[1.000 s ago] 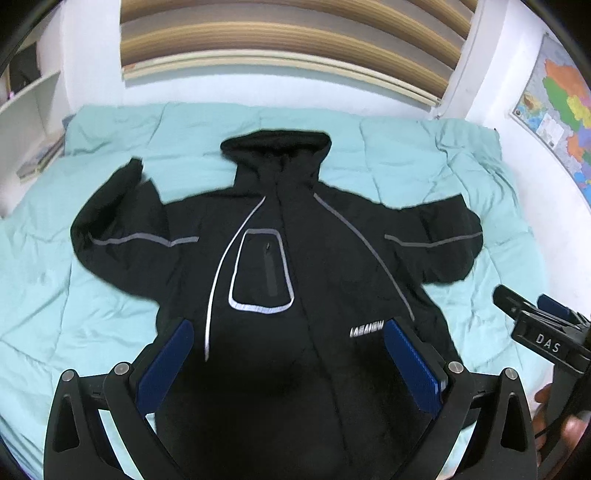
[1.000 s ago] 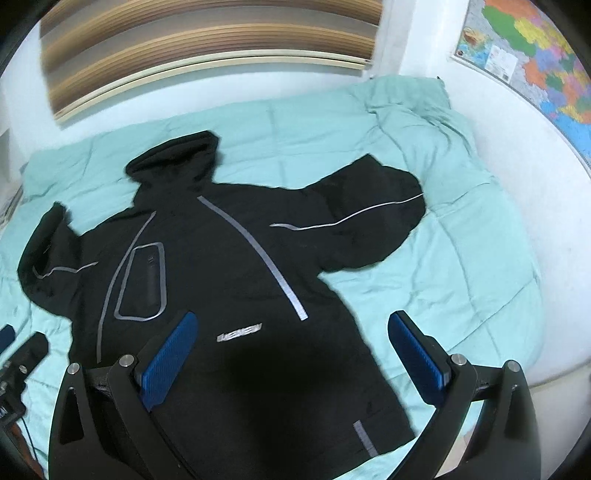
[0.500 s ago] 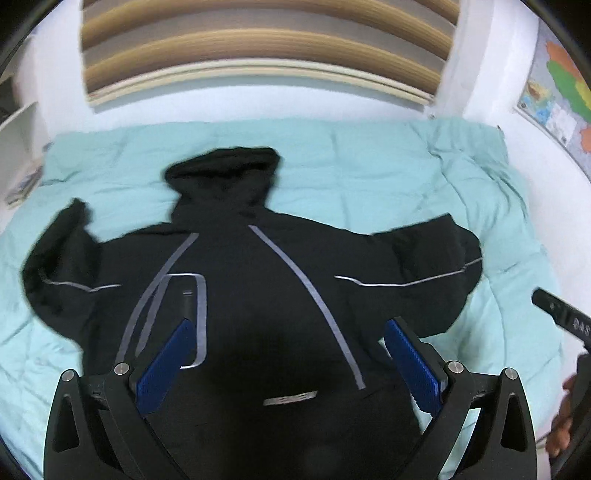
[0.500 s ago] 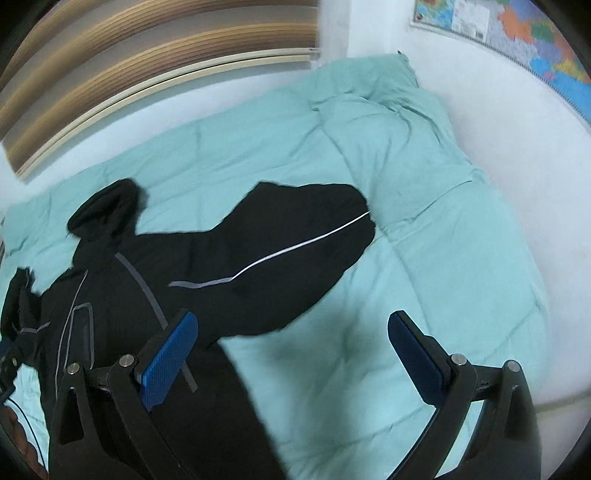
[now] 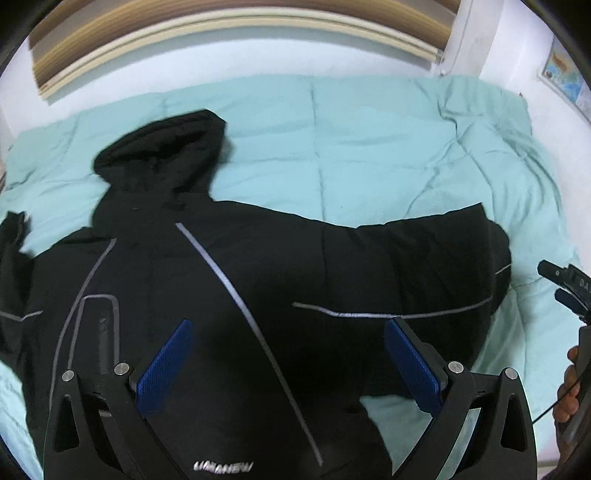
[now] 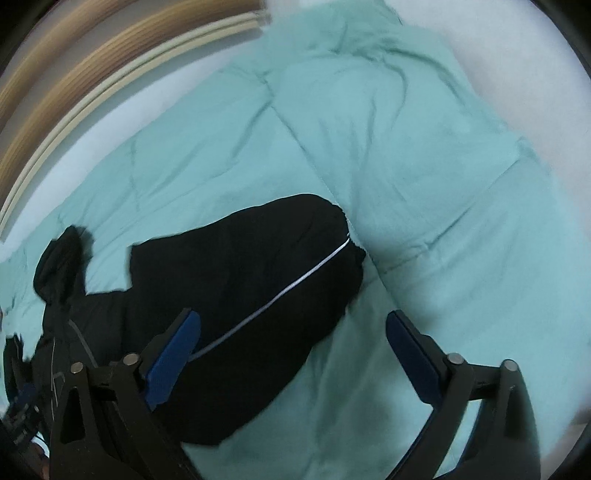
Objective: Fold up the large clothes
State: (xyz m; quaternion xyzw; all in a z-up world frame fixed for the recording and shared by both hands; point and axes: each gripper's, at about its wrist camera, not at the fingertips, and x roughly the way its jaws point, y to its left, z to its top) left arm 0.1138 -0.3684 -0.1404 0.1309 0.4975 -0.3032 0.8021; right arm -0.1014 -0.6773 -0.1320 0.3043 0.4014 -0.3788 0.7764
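Note:
A large black hooded jacket (image 5: 236,295) with grey reflective stripes lies spread face up on the teal duvet (image 5: 369,147). Its hood (image 5: 162,151) points to the far wall. Its right sleeve (image 6: 266,288) stretches out toward the duvet's right side. My left gripper (image 5: 288,354) is open and empty, hovering over the jacket's chest. My right gripper (image 6: 295,354) is open and empty, above the right sleeve's cuff end; it also shows at the right edge of the left wrist view (image 5: 569,288).
The duvet (image 6: 424,166) covers the whole bed. A white wall (image 5: 258,62) with a wooden headboard band (image 5: 221,22) runs behind the bed. A wall map (image 5: 569,77) hangs at the right. Bare duvet lies right of the sleeve.
Both grippers have swung right and moved closer to the bed. The left now sits over the chest and right sleeve; the right now looks at the sleeve end. Both stay open.

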